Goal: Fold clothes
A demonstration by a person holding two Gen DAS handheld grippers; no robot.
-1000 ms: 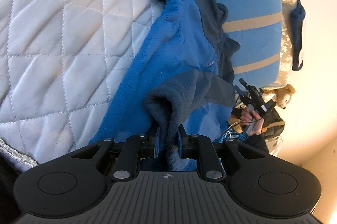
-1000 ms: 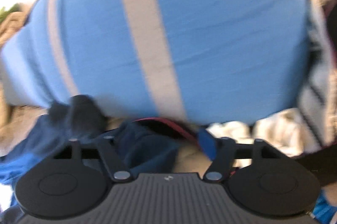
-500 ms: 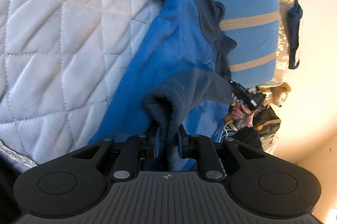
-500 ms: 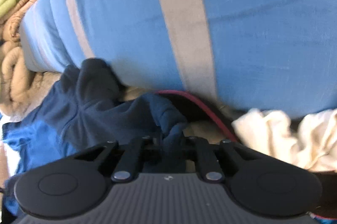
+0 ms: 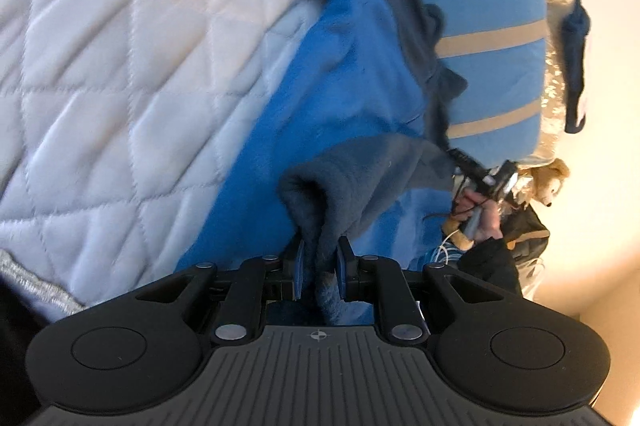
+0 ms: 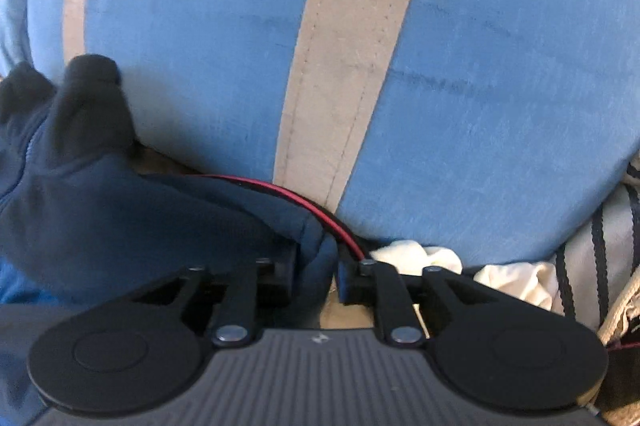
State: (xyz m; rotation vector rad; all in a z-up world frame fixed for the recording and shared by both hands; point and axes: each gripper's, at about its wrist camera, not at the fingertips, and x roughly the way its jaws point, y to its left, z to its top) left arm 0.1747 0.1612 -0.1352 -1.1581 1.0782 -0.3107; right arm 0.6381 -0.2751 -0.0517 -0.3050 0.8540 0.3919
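- Left wrist view: the left gripper [image 5: 318, 264] is clamped on a bunched fold of the dark navy trim of the blue fleece jacket [image 5: 340, 97], the cloth rising between the two blue pads in a soft peak.
- From that pinch the jacket runs away across the white diamond-quilted bedspread [image 5: 120, 73], its bright blue body partly spread and its navy edge trailing toward the light blue cushions with tan stripes [image 5: 488, 73].
- Right wrist view: the right gripper [image 6: 316, 270] has just been opening after a brief pinch; a corner of navy fleece lies between the jaws, draped over the left finger, with a visible gap to the right finger, so the pads do not press it.
- Beside that corner a red and black cord [image 6: 312, 205] runs under the cushion, and crumpled cream cloth [image 6: 424, 258] lies just beyond the right finger.
- At the far edge of the left view, the person's right hand [image 5: 480, 214] shows with its gripper handle, a plush bear [image 5: 548, 177] near it.
- Progress, as I judge it: early. The jacket is gathered at two points but lies rumpled, with no clean fold visible. Still to do: secure the right-hand corner, draw the garment flat, then fold it over.
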